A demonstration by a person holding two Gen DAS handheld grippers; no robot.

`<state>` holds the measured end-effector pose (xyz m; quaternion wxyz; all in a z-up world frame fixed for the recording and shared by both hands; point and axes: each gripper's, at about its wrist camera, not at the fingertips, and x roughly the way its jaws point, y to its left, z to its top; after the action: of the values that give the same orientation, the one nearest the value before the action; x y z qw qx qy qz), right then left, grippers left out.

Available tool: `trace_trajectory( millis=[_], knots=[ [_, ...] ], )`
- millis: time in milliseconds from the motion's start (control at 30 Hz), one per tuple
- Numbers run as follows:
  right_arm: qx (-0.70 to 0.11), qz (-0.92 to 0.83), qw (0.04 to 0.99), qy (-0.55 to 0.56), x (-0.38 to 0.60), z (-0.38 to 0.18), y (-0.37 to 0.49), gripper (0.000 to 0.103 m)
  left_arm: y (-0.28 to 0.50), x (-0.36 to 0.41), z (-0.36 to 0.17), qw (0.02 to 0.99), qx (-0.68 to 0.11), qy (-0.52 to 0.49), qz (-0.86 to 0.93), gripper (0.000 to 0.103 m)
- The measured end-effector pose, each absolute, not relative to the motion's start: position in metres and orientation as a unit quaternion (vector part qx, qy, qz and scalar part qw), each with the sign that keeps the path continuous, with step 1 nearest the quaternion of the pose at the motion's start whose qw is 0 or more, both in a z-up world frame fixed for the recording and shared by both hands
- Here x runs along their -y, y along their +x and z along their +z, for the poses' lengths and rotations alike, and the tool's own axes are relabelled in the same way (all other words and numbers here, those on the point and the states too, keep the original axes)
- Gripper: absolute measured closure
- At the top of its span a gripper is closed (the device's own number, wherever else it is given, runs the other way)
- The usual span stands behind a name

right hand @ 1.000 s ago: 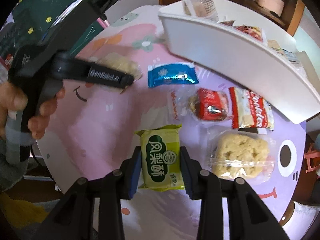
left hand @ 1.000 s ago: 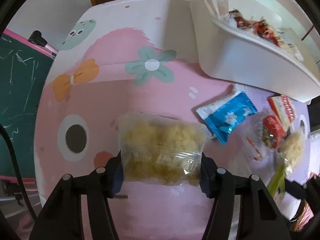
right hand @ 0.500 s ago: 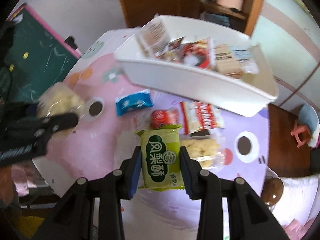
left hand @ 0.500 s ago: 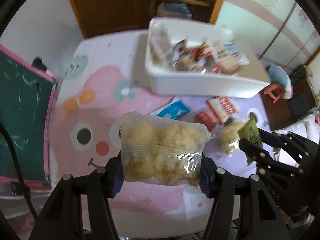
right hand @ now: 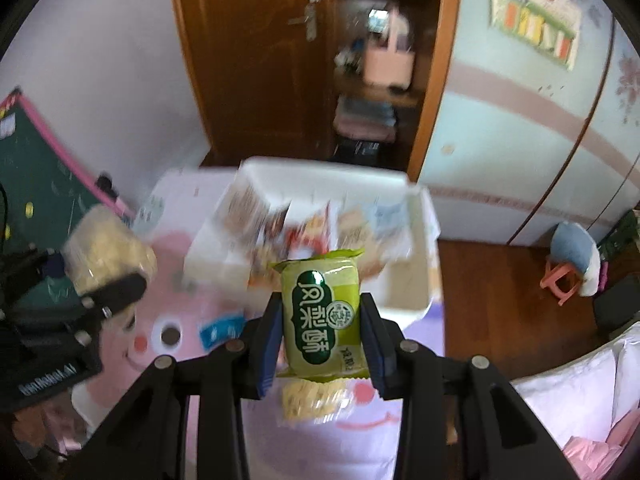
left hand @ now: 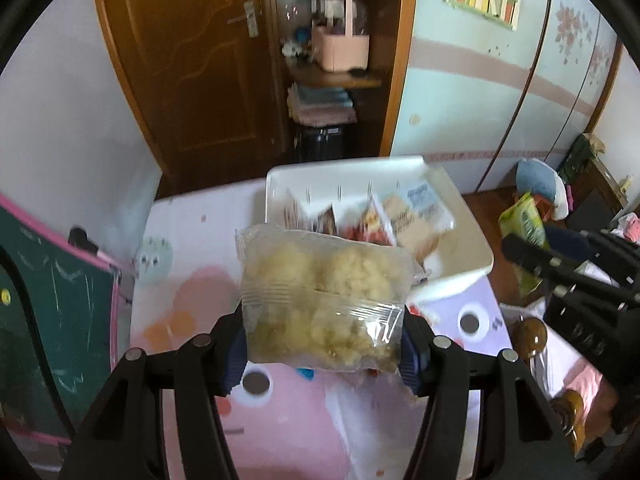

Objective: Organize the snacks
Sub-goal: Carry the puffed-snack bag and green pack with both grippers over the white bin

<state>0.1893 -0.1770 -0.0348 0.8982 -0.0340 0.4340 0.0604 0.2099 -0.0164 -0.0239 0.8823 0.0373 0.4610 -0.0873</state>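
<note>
My left gripper (left hand: pixel 323 350) is shut on a clear pack of yellow puffed-rice cake (left hand: pixel 324 300) and holds it high above the pink cartoon table (left hand: pixel 188 304). My right gripper (right hand: pixel 322 336) is shut on a green pineapple-cake pack (right hand: pixel 322 312), also lifted. The white bin (left hand: pixel 460 258) with several snack packs stands at the table's far side, ahead of both grippers; it shows in the right wrist view (right hand: pixel 404 292) too. Each gripper shows in the other's view: the right one (left hand: pixel 520 236) and the left one (right hand: pixel 104 264).
A blue snack pack (right hand: pixel 220 330) and another rice-cake pack (right hand: pixel 312 400) lie on the table. A green chalkboard (left hand: pixel 52 312) stands at the left edge. A wooden door (left hand: pixel 192 60), shelves and a small stool (right hand: pixel 564 280) lie beyond.
Both grippers have risen well above the table with their packs and tilted up, so the bin and the room beyond now show ahead. Both grips are unchanged.
</note>
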Motion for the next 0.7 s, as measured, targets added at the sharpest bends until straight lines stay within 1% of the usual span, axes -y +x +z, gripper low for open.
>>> trace_trajectory(
  millis=[167, 333, 700],
  knots=[
    [-0.405, 0.039, 0.913, -0.02, 0.187, -0.001, 0.221, 0.066, 0.246, 0.026, -0.007, 0.894, -0.438, 0.046, -0.082, 0.044],
    [-0.393, 0.03, 0.919, -0.009, 0.192, 0.012, 0.25, 0.066, 0.284, 0.03, -0.01, 0.893, -0.441, 0.048, -0.074, 0.043],
    [-0.425, 0.017, 0.905, 0.014, 0.194, -0.016, 0.303, 0.066, 0.335, 0.038, -0.043, 0.881, -0.465, 0.045, -0.068, 0.044]
  ],
)
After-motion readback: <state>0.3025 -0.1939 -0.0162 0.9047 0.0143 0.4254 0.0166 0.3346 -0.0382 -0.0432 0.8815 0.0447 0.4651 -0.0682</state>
